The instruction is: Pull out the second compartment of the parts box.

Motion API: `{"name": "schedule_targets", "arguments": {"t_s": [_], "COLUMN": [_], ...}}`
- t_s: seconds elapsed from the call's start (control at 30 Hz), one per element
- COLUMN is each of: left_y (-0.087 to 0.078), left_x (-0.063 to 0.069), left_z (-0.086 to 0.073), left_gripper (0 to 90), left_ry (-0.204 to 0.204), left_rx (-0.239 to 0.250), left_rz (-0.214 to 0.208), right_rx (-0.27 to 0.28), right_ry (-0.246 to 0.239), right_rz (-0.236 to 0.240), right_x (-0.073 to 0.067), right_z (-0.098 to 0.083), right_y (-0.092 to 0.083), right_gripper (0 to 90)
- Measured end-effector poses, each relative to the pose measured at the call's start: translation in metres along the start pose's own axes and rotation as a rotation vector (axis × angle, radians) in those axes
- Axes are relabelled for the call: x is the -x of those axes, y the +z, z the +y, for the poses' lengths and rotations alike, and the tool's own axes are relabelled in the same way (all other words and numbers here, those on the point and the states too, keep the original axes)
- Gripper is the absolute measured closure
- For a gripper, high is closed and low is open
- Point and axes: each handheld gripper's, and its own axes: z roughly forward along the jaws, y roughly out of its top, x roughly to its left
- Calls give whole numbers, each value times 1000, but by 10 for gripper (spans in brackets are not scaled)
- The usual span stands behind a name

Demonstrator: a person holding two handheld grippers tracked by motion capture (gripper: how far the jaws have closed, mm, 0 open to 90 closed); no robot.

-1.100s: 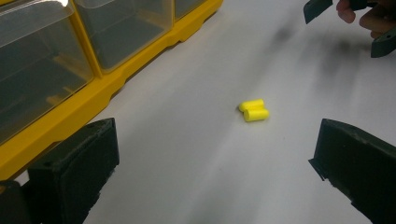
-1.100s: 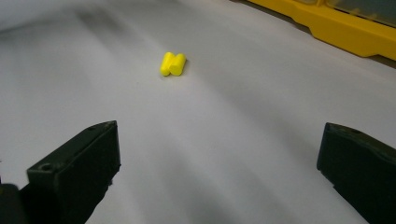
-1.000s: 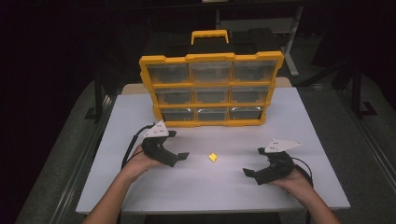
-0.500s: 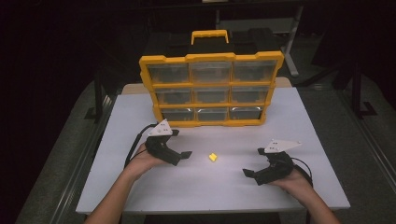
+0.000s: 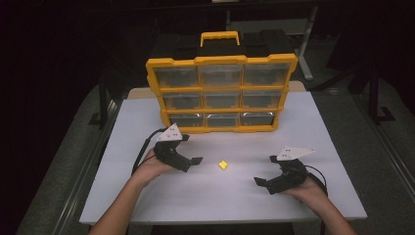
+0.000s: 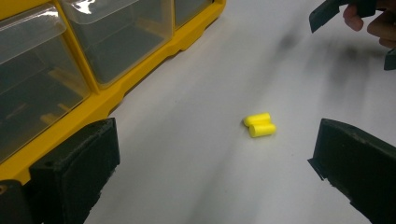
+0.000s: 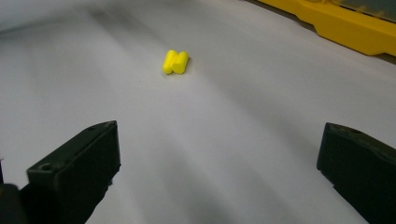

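Two yellow earplugs lie side by side on the white tabletop, between both tools. The left tool sits just beside them — jaws wide, empty. The right tool, farther off, gapes empty too. Behind stands a yellow drawer organizer.

A yellow organizer stands upright at the back of the white table. It has nine clear drawers in three rows of three and a yellow carry handle on top. Dark floor surrounds the table.
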Motion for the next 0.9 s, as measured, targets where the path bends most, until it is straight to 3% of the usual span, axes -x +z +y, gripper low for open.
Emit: {"name": "schedule_targets", "arguments": {"t_s": [0.9], "left_y": [15], "left_x": [1], "left_z": [11], "left_gripper": [7], "left_ry": [14], "left_rx": [21], "left_rz": [-17], "right_rx": [-3], "right_ry": [-1], "right_rz": [5], "right_x": [0], "right_z": [0], "right_y": [1], "right_gripper": [0]}}
